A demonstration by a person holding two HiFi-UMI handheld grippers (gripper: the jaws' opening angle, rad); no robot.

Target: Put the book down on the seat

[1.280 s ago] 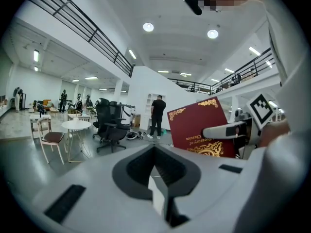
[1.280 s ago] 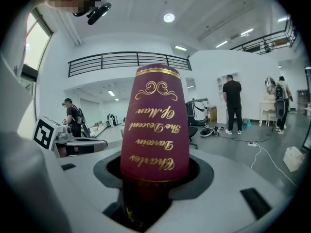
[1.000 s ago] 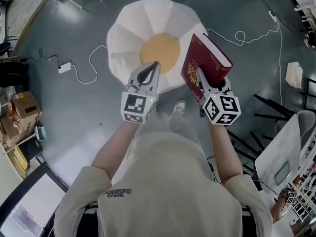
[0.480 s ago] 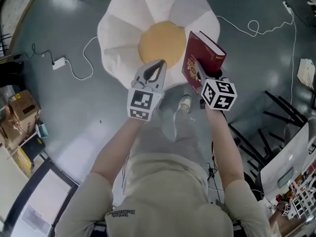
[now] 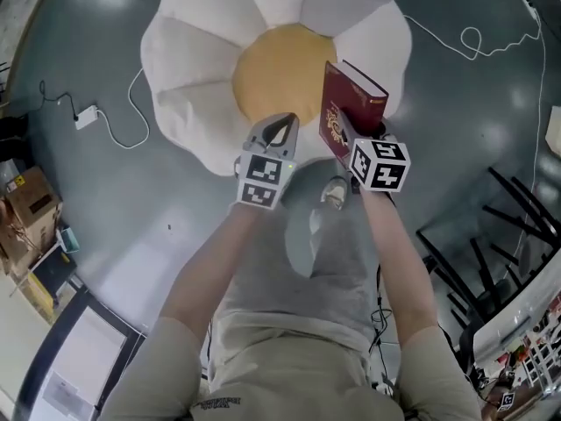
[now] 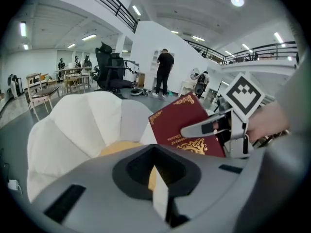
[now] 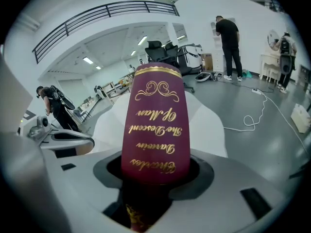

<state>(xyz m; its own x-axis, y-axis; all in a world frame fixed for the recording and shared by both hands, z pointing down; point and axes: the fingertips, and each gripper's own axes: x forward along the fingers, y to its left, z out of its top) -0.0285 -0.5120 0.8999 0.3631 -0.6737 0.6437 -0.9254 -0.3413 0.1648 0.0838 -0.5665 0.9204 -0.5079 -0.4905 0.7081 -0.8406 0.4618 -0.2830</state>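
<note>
Book [image 5: 352, 112], judged stiff and heavyish, is pinched at its bottom edge by right claw [image 5: 344, 135] over seat [image 5: 188, 68] at 4 o'clock; left claw [image 5: 280, 126] is pressed together.

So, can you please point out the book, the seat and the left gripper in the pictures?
book [image 5: 351, 108], head view, on its red cover.
seat [image 5: 272, 70], head view, on the yellow centre.
left gripper [image 5: 287, 119], head view, between its fingertips.

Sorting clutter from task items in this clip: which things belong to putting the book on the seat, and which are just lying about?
Job in hand:
- book, held in the right gripper
- seat

Lying about:
- charger on the floor
- cable
- box
</note>
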